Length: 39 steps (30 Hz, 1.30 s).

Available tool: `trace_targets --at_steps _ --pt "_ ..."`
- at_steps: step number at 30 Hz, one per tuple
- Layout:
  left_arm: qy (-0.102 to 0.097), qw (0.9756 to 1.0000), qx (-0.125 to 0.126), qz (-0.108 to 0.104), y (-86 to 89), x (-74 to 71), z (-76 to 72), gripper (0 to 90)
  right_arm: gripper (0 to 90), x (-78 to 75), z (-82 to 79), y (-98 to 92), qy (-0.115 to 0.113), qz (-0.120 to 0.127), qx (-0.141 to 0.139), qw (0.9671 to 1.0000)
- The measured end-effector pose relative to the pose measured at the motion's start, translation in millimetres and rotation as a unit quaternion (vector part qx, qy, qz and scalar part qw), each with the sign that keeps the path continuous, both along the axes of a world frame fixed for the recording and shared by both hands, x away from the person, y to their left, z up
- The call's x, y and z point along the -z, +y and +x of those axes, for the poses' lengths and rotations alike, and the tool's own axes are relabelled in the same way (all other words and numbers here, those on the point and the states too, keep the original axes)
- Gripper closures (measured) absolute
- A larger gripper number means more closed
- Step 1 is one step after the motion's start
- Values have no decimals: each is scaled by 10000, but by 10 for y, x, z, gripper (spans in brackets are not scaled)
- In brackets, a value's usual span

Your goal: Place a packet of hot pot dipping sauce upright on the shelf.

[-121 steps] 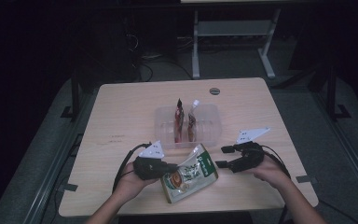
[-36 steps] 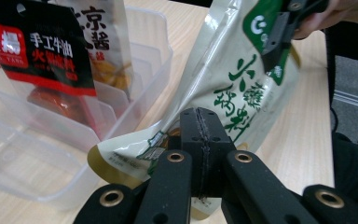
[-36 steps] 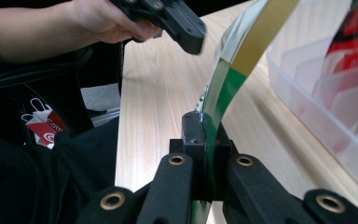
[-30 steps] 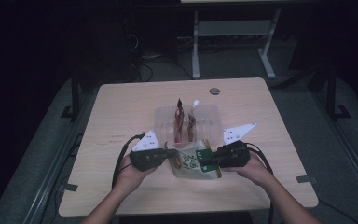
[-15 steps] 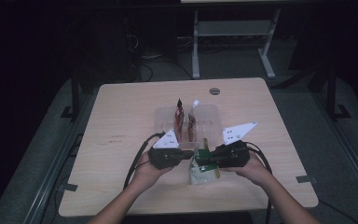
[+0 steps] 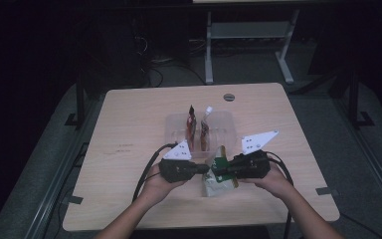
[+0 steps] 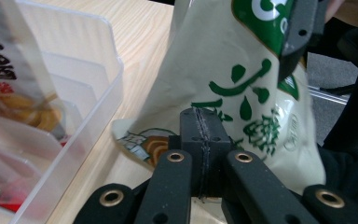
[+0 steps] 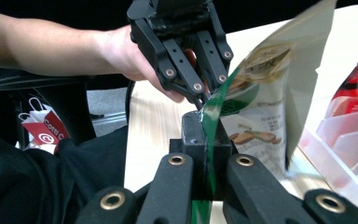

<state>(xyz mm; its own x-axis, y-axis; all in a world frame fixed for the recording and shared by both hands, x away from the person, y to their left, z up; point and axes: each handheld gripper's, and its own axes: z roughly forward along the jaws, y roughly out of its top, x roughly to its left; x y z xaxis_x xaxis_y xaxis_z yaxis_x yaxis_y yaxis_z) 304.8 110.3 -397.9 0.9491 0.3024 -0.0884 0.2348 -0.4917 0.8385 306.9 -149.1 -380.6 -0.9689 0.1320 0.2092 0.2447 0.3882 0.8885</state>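
Lifted upright since earlier, green-and-cream snack pouch (image 6: 218, 172) — crinkled — pinched by both grippers' jaws.

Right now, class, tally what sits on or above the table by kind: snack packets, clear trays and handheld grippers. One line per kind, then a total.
Snack packets: 3, the green-and-cream packet held between the grippers, the dark red packet and the white-topped packet standing in the tray
Clear trays: 1, clear tray
Grippers: 2, left gripper, right gripper
Total: 6

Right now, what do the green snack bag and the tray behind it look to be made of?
Snack bag: likely thin printed plastic film, matte, since it creases and folds softly. Tray: clear rigid plastic, glossy; the table grain shows through its walls.
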Motion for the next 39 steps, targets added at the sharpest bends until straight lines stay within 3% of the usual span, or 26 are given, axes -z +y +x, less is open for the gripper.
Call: trace_targets --at_steps 12,19,26,32,39 --pt "170 9995 -91 245 216 56 -108 710 899 -37 -24 -64 -99 20 48 9999" --pt "250 9987 -251 358 410 42 -119 546 899 -74 -41 -119 -119 85 119 9998" --pt "453 9969 -417 481 627 134 -182 395 899 -114 -49 -162 -204 66 110 9997" --pt "523 9956 -644 436 871 197 -288 323 899 -212 -44 -248 -326 124 249 9991" --pt "524 9949 -722 465 949 232 -281 290 899 -320 14 -297 -458 176 370 9981"
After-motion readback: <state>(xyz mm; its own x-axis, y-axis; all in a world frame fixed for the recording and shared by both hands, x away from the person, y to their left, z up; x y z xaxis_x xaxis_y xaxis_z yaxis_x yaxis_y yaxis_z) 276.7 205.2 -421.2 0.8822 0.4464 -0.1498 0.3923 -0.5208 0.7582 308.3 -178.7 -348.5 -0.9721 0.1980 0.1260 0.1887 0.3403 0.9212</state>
